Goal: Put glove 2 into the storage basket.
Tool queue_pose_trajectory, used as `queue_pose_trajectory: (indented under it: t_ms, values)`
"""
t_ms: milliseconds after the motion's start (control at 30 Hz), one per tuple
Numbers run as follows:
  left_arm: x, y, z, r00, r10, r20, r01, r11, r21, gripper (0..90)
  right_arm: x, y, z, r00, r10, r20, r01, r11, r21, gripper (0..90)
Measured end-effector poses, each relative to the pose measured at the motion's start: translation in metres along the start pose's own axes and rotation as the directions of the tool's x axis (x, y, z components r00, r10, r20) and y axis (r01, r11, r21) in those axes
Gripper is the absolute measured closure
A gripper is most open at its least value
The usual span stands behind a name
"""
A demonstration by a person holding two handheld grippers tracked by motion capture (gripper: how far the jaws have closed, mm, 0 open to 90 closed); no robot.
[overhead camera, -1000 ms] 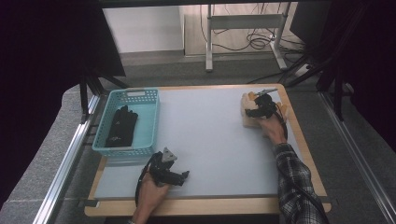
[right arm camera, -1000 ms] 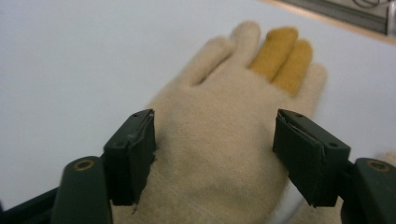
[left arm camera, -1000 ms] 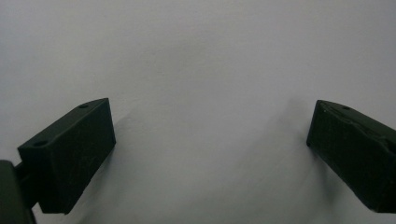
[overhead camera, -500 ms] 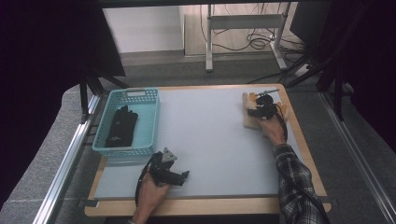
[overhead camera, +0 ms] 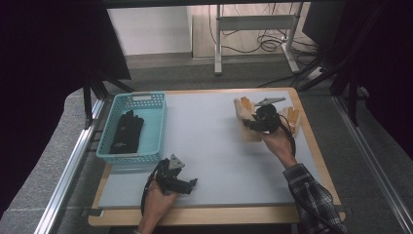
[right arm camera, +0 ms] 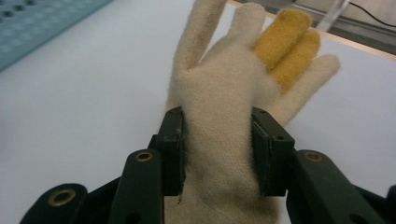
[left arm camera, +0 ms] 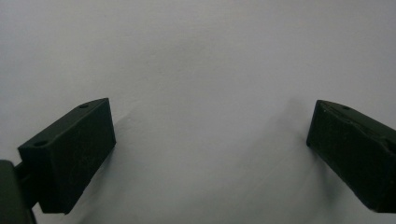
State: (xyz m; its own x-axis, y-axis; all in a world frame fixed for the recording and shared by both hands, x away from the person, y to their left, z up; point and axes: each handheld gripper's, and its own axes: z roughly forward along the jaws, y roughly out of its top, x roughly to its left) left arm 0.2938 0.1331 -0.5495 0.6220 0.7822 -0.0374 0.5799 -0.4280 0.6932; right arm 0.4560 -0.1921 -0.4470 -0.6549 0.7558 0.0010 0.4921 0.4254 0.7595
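At the near edge of the table [overhead camera: 214,161], left of centre, the left gripper [overhead camera: 187,184] rests in the person's left hand [overhead camera: 157,202], its jaws spread wide and released with nothing between them; the left gripper view shows bare grey surface between the two black jaws. Just beyond it, at the left side, stands a teal basket [overhead camera: 155,127] with a black glove [overhead camera: 125,130] lying inside. Farther off, on the right side, the right gripper [overhead camera: 249,125] is clenched on a cream glove [right arm camera: 219,121]; its jaws have just been closing, and the right gripper view shows the pads pressing the glove's palm from both sides, with the fingers fanning out beyond, two of them yellow-tipped. In the high view a second cream glove [overhead camera: 293,117] lies just right of that gripper, near the far right corner
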Motion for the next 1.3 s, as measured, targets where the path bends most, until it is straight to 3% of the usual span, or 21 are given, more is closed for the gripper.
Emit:
queue_pose_trajectory:
  t_ms: [200, 367, 500, 633, 733, 800, 867, 1033, 1133, 1300]
  values:
    - [0.000, 0.000, 0.000, 1.0000, 0.000, 0.000, 0.000, 1.0000, 0.000, 1.3, 0.047, -0.012, -0.011, 0.9958, -0.056, -0.072, 0.055, 0.9984, -0.016, 58.6]
    - [0.000, 0.000, 0.000, 1.0000, 0.000, -0.001, 0.000, 1.0000, -0.001, 1.3, 0.068, -0.035, 0.005, 0.9925, -0.075, -0.097, 0.077, 0.9970, 0.013, 57.2]
    - [0.000, 0.000, 0.000, 1.0000, 0.000, 0.000, 0.000, 1.0000, -0.001, 1.3, 0.079, -0.052, 0.018, 0.9916, -0.089, -0.095, 0.092, 0.9953, 0.030, 47.4]
    - [0.000, 0.000, 0.000, 1.0000, 0.000, -0.001, 0.000, 1.0000, -0.002, 1.4, 0.079, -0.055, 0.019, 0.9883, -0.080, -0.130, 0.084, 0.9960, 0.031, 32.8]
    - [0.000, 0.000, 0.000, 1.0000, 0.000, -0.001, 0.000, 1.0000, -0.001, 1.3, 0.073, -0.051, 0.008, 0.9895, -0.067, -0.128, 0.068, 0.9977, 0.006, 31.6]
    - [0.000, 0.000, 0.000, 1.0000, 0.000, -0.001, 0.000, 1.0000, -0.002, 1.3, 0.065, -0.051, 0.000, 0.9906, -0.058, -0.124, 0.059, 0.9982, 0.005, 37.2]
    - [0.000, 0.000, 0.000, 1.0000, 0.000, -0.001, 0.000, 1.0000, -0.001, 1.3, 0.058, -0.055, -0.006, 0.9911, -0.046, -0.125, 0.049, 0.9987, 0.017, 48.3]
    - [0.000, 0.000, 0.000, 1.0000, 0.000, -0.001, 0.000, 1.0000, -0.002, 1.3, 0.047, -0.077, -0.011, 0.9902, -0.037, -0.134, 0.044, 0.9977, 0.051, 68.6]
    - [0.000, 0.000, 0.000, 1.0000, -0.001, -0.001, 0.001, 1.0000, -0.002, 1.3, 0.047, -0.089, -0.010, 0.9896, -0.037, -0.139, 0.047, 0.9969, 0.064, 74.7]
    - [0.000, 0.000, 0.000, 1.0000, 0.000, -0.001, 0.000, 1.0000, -0.002, 1.4, 0.051, -0.100, -0.008, 0.9893, -0.040, -0.140, 0.052, 0.9954, 0.081, 76.4]
